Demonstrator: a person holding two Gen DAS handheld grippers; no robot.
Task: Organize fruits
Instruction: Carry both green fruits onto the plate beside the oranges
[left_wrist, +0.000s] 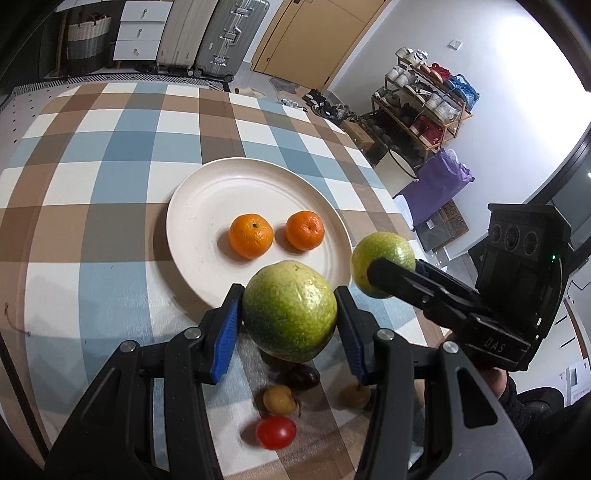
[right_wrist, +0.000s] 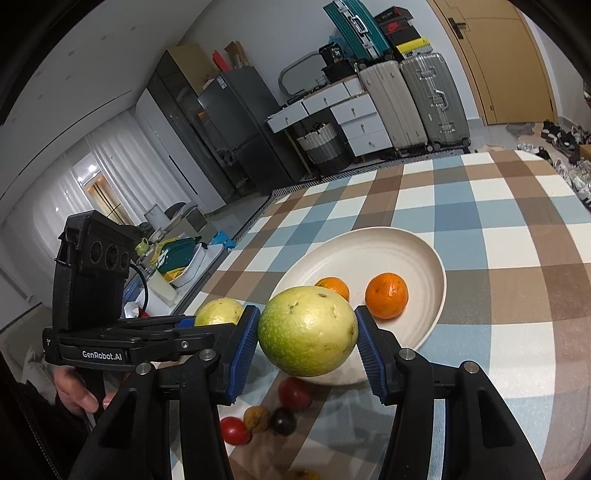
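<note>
Each tongs, left and right, squeezes a round, firm, smooth green fruit by its sides, partly open, over the tabletop by the plate.

plate: smooth, matt, cream
tablecloth: checked cloth, matt
green fruit: dimpled, speckled skin
pads: ribbed blue

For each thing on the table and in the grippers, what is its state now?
Left gripper: shut on a green fruit, held above the table.
Right gripper: shut on a second green fruit, also in the air.
Plate: on the checked cloth, holding fruit.
Two oranges: lying on the plate, apart.
Red tomato: on the cloth, off the plate.
Small brown fruit: on the cloth, off the plate.
</note>
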